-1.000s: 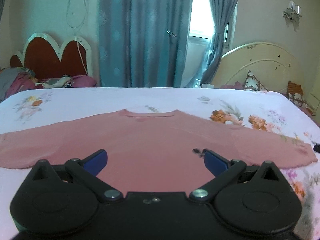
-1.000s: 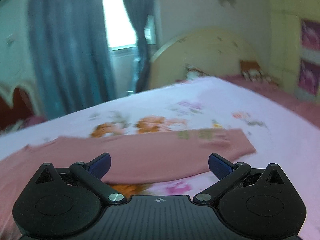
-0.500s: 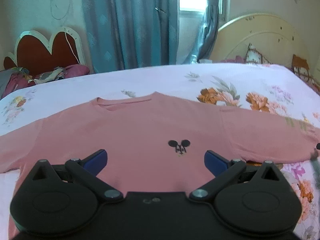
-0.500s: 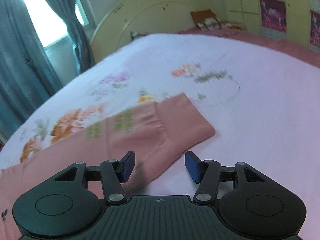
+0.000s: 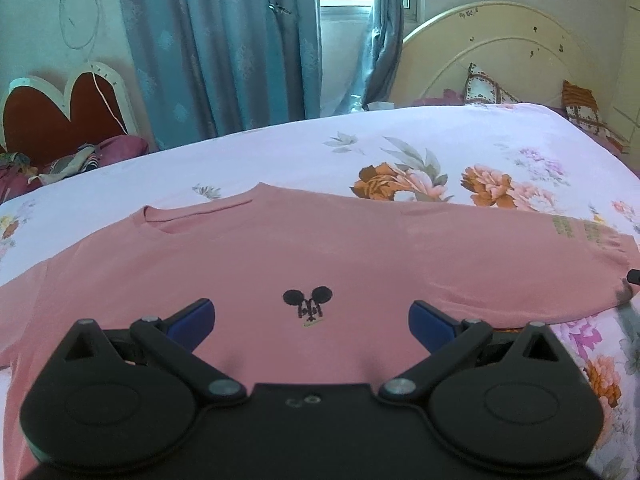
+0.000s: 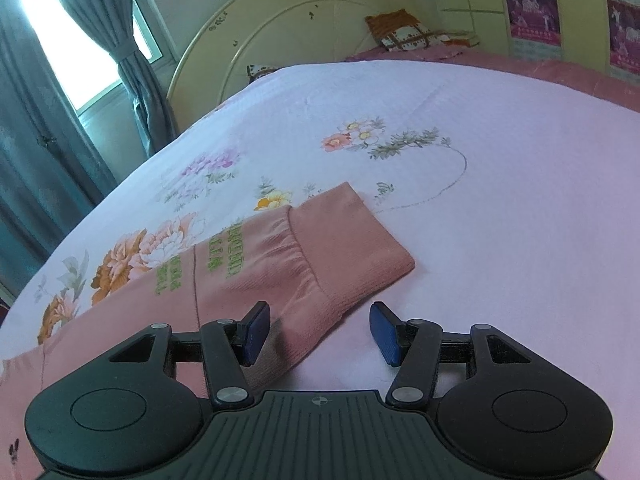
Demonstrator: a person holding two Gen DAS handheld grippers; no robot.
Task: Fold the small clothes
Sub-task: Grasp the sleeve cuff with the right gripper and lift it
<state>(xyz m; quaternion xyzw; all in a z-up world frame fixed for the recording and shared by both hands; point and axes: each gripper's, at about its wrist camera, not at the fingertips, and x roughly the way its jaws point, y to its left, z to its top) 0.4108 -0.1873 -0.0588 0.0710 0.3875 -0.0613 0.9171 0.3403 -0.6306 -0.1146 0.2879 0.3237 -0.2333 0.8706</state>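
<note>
Left wrist view: a dusty-pink long-sleeved cotton top lies spread flat, front up, on the pale floral bedsheet, its neckline toward the far side of the bed and a small black mouse-ear emblem on its chest. The left gripper hangs above the chest of the top, its blue-padded jaws spread wide with the emblem between them and nothing pinched. One sleeve runs off to the right edge of this view, the other to the left edge. Beyond the bed stand blue-grey curtains, a cream arched headboard on the right and a red scalloped headboard on the left.

In the right wrist view, the right gripper sits low over the ribbed cuff at the end of the top's sleeve, which carries green lettering. Its jaws have just been closing and now stand about half apart. The left pad is over the sleeve's lower edge, the right pad over bare sheet. The cuff's edge lies between them, and the pads do not press on it.
</note>
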